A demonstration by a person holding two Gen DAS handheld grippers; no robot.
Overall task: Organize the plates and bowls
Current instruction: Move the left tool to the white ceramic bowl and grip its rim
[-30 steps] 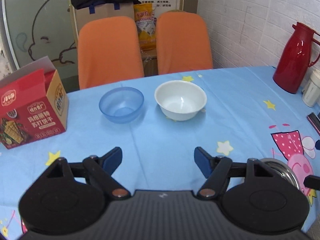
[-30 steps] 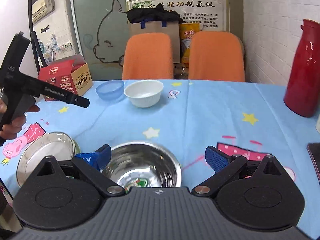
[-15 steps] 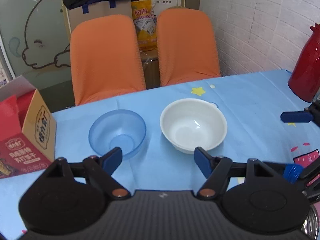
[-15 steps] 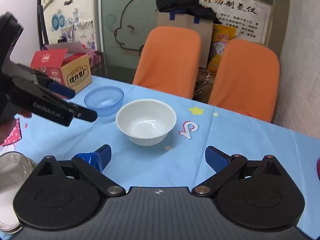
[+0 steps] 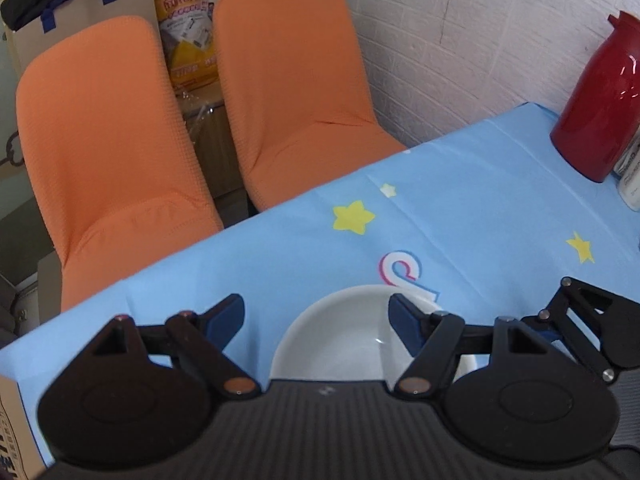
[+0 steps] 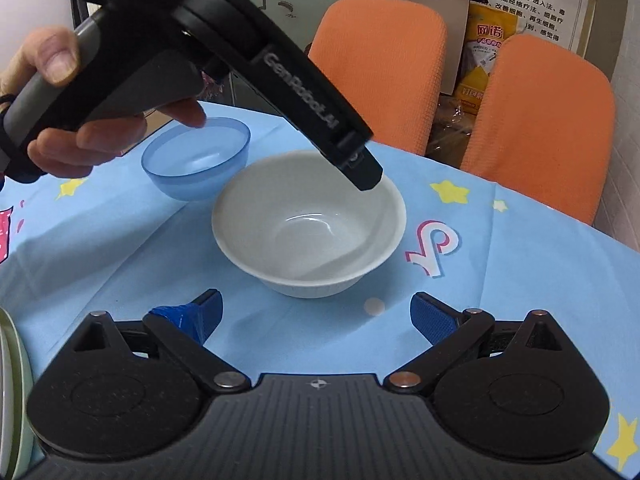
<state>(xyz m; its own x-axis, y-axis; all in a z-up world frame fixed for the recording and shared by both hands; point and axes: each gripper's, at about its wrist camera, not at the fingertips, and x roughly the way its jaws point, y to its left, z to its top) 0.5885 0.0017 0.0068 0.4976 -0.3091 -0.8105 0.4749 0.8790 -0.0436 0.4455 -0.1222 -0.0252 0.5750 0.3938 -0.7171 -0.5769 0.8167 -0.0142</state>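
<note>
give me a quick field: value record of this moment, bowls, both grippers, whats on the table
white bowl: upright on the tablecloth, empty
blue bowl: upright, empty, left of and behind the white bowl in the right wrist view
left gripper: jaws open, one finger over the white bowl's inside, the other outside its rim; nothing held
right gripper: jaws open, short of the white bowl, nothing held
red thermos: upright at the far right of the table
plates: sliver at the left edge, count unclear

bare tablecloth (image 6: 500,280) right of white bowl (image 6: 308,236), blue bowl (image 6: 196,156) crowding its left, left claw (image 5: 316,320) above
</note>
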